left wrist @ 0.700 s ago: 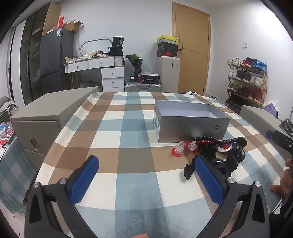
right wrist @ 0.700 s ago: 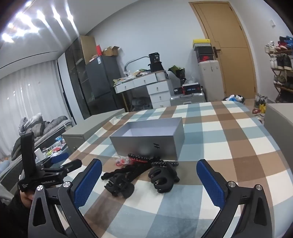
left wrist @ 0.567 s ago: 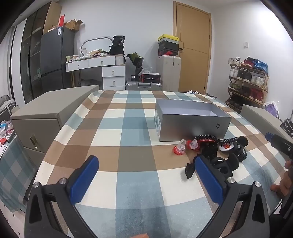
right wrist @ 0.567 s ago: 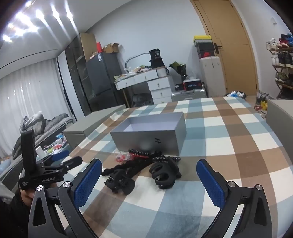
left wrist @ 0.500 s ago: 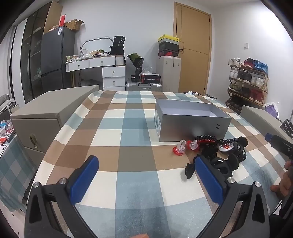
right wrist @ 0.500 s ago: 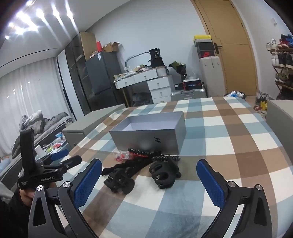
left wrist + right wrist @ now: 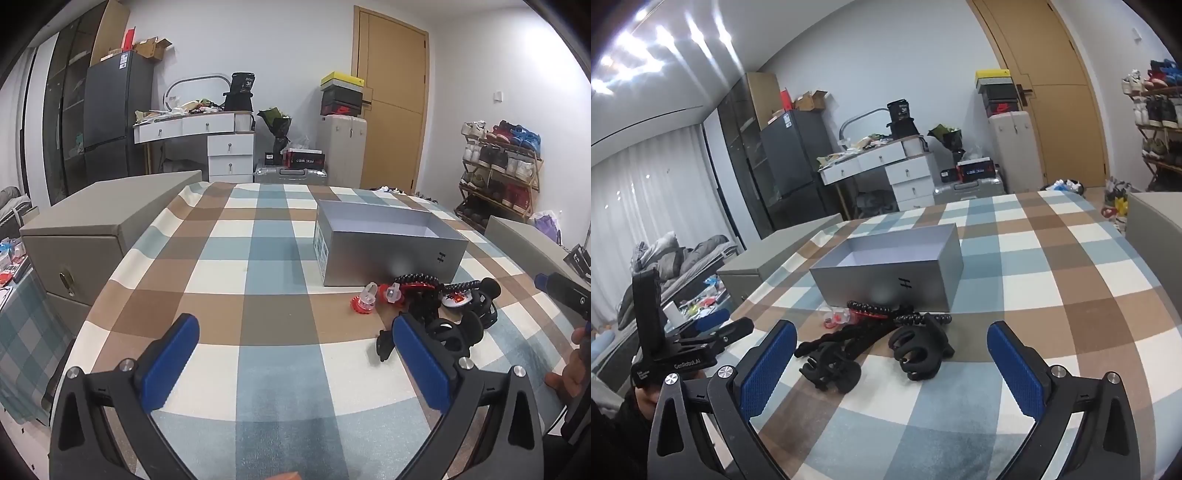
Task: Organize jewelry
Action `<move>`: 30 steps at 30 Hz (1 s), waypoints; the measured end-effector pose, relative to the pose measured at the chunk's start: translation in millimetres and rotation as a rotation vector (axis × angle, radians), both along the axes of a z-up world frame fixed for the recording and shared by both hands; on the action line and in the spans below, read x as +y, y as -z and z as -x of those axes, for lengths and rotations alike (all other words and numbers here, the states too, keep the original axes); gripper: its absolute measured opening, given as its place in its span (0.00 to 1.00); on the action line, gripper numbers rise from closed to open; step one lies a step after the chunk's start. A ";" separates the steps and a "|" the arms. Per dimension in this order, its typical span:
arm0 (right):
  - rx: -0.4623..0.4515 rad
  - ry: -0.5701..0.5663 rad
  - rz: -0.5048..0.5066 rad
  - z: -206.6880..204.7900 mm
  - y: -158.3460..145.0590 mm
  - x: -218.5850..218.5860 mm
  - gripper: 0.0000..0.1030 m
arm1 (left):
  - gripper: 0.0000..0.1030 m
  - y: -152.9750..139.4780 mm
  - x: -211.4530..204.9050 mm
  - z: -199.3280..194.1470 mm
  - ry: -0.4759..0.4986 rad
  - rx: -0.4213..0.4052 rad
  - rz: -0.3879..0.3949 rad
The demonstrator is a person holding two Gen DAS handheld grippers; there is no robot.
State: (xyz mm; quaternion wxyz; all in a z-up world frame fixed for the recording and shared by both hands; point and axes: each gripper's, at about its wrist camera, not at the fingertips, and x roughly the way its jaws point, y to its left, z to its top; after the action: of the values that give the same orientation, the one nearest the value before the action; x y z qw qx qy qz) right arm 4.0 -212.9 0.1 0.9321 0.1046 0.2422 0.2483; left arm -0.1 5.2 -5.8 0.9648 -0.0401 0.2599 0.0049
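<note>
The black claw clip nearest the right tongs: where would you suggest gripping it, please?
Probably across the humped body of the black claw clip, coming down from above with the open right tongs. It lies apart from the bead strands, teeth curling towards the camera.

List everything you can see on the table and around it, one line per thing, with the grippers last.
box: 1, grey, open, on the checked cloth.
hair claws: 2, black, in front of the box.
bead strings: at least 2, black, one with red, against the box front.
small red and clear pieces: about 2, left of the pile.
tablecloth: 1, blue, brown and white checks.
grey cabinet: 1, left of the table.
white desk: 1, cluttered, by the far wall.
fridge: 1, dark, beside the desk.
door: 1, wooden, shut.
shoe rack: 1, full, by the right wall.
left gripper: 1, blue pads, open, above the cloth.
right gripper: 1, blue pads, open, facing the claws.
</note>
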 end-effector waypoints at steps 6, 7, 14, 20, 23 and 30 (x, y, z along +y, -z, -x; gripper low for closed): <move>-0.003 -0.002 0.002 0.8 -0.2 -0.7 1.00 | 0.99 0.0 -0.2 0.8 -0.003 -0.001 -0.003; -0.002 -0.003 0.002 0.7 -0.2 -0.7 1.00 | 0.99 0.0 -0.5 0.8 -0.002 -0.002 -0.004; 0.001 0.001 -0.002 0.8 -0.1 0.6 1.00 | 0.99 -0.8 -0.7 1.5 0.000 -0.002 -0.010; 0.004 0.000 -0.004 0.9 -0.1 0.3 1.00 | 0.99 -1.3 -0.5 1.4 0.001 -0.001 -0.010; 0.002 0.001 -0.005 1.5 0.1 0.5 1.00 | 0.99 -1.2 -0.6 1.9 0.001 -0.002 -0.011; 0.007 -0.007 -0.002 1.2 1.5 1.2 1.00 | 0.99 -1.8 -0.3 2.0 0.001 -0.003 -0.011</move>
State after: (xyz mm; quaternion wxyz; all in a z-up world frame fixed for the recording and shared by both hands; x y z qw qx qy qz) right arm 2.8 -211.7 -1.4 0.9302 0.1054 0.2455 0.2515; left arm -2.0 4.8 -4.0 0.9654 -0.0348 0.2583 0.0056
